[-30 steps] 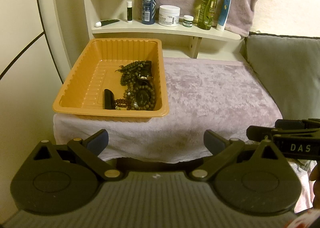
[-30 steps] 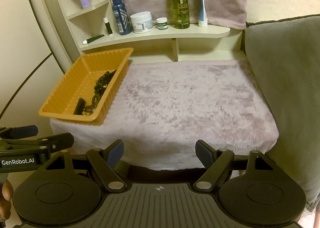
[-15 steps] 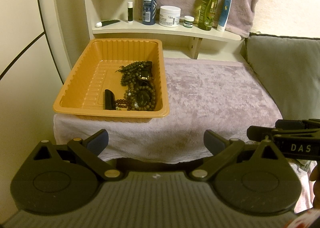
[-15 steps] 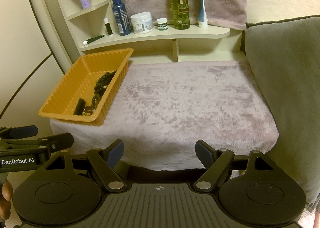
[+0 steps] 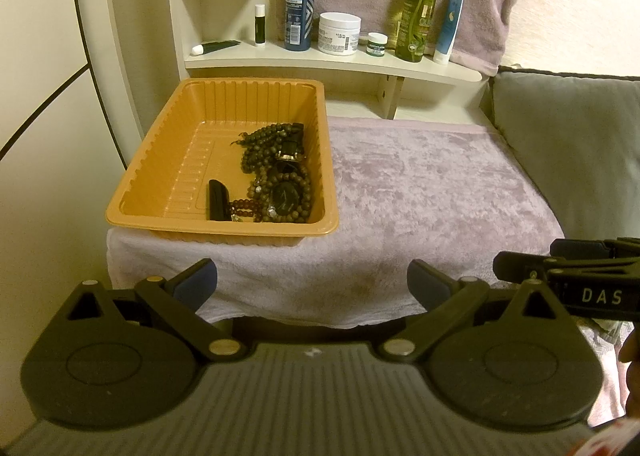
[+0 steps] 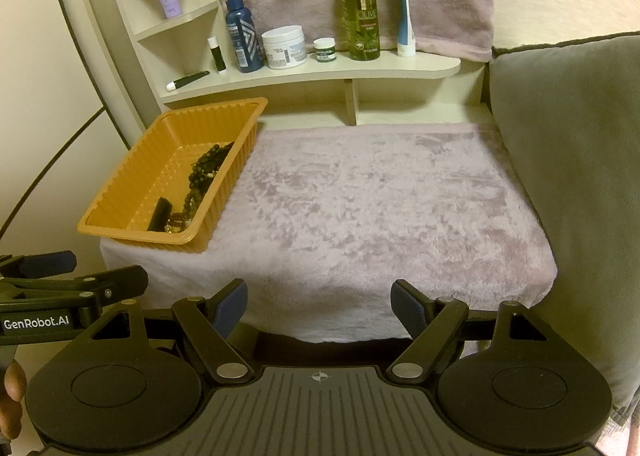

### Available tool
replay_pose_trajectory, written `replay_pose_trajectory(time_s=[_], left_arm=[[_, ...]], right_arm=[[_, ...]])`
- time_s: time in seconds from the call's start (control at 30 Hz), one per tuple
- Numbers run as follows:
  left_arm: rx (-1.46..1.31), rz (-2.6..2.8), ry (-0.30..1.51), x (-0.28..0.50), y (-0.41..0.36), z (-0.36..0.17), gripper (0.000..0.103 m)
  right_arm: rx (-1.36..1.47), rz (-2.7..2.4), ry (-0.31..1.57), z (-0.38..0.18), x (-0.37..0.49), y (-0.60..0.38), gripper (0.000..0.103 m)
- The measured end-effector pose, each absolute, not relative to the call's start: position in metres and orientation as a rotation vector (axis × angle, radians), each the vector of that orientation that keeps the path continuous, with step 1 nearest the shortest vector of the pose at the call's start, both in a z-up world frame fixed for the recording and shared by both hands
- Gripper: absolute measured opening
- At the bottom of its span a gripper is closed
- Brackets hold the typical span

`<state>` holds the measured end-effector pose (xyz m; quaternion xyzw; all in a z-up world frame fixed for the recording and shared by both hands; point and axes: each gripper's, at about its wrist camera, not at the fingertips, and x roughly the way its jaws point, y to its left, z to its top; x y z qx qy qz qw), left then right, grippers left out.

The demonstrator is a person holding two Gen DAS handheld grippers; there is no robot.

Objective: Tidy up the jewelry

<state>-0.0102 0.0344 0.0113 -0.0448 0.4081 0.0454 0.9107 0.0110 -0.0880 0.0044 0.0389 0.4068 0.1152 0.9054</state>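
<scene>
An orange plastic tray (image 5: 160, 175) sits at the front left of a table under a mauve towel (image 5: 420, 191). In it lie dark bead strands (image 5: 264, 143), a black watch (image 5: 285, 195) and a small black case (image 5: 218, 199), heaped at its right side. The tray also shows in the right wrist view (image 6: 132, 191). My left gripper (image 5: 312, 284) is open and empty, held back in front of the table's front edge. My right gripper (image 6: 320, 304) is open and empty too, beside it on the right.
A cream shelf (image 5: 332, 59) behind the table holds a blue spray bottle (image 5: 299, 7), a white jar (image 5: 339, 33), a green bottle (image 5: 416, 11) and tubes. A grey cushion (image 5: 580, 143) borders the table on the right. A wall stands left.
</scene>
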Motion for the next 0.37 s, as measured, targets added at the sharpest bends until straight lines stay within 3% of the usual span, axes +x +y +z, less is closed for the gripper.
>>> replay_pose_trajectory(time_s=[0.37], left_arm=[[-0.100,0.082,0.821,-0.0085,0.0346,0.0154,0.101]], right_arm=[[0.081,0.238,0.839,0.0063,0.0129,-0.0879,0.078]])
